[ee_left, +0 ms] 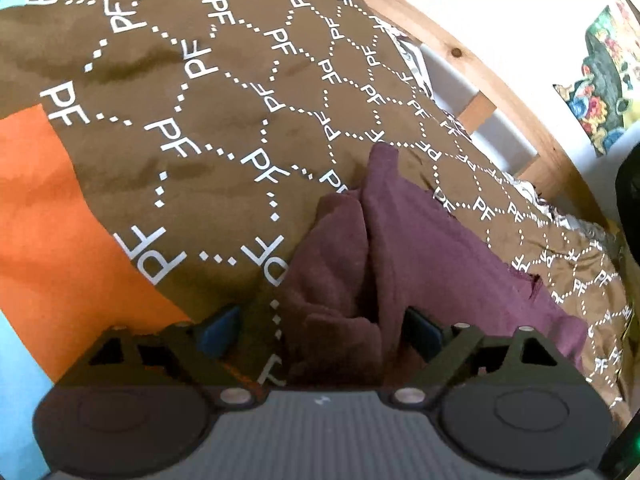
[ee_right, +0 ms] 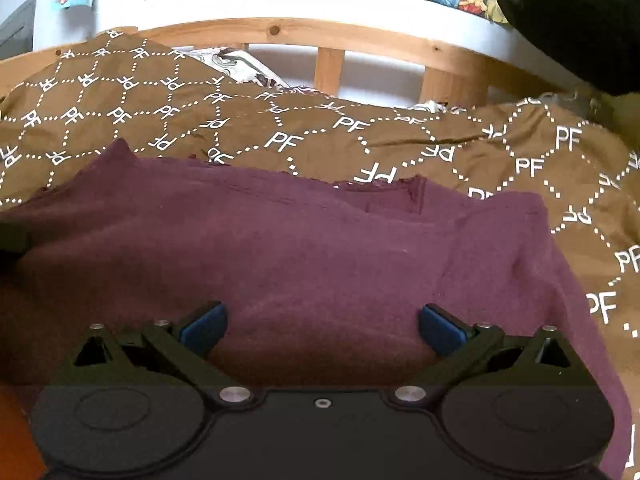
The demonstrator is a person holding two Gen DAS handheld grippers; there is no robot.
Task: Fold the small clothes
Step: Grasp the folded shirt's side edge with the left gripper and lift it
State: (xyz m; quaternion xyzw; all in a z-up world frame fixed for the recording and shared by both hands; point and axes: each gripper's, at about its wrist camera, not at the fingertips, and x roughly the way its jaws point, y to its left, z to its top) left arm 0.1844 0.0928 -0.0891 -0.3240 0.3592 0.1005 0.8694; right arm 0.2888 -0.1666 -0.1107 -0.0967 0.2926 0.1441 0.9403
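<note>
**Left wrist view: maroon garment bunched between my spread fingers**

Left wrist view first. My left gripper [ee_left: 320, 330] sits low over the bed, its two blue pads [ee_left: 219, 330] wide apart. The maroon garment [ee_left: 400, 248] rises in a bunched ridge right between them: the folds crowd up against the right-hand pad, while the left-hand pad stands clear of the cloth, over the brown bedspread [ee_left: 192, 80]. I see nothing pinched; the gripper is spread and holds nothing. From that ridge the garment runs away forward and to the right, flattening out across the bedspread, which carries white dotted lines and "PF" lettering. An orange cloth [ee_left: 44, 208] lies to the left of the gripper, partly under the bedspread's edge. A wooden bed frame [ee_left: 452, 44] curves along the far side, and a floral picture [ee_left: 608, 76] hangs on the white wall beyond.

From the right wrist view, my right gripper [ee_right: 322, 330] is likewise spread wide, empty, and hovering directly above the garment [ee_right: 304, 248]. Here the cloth lies mostly flat and broad, filling the space between and ahead of both pads [ee_right: 440, 328] and draping off to the right. Whether the pads touch the fabric I cannot tell. Its far edge is uneven, with a small rectangular flap near the middle. Beyond it the bedspread [ee_right: 460, 136] is rumpled, then come the frame's wooden rail [ee_right: 340, 42] and slats. A dark shape fills the upper right corner; I cannot identify it.
</note>
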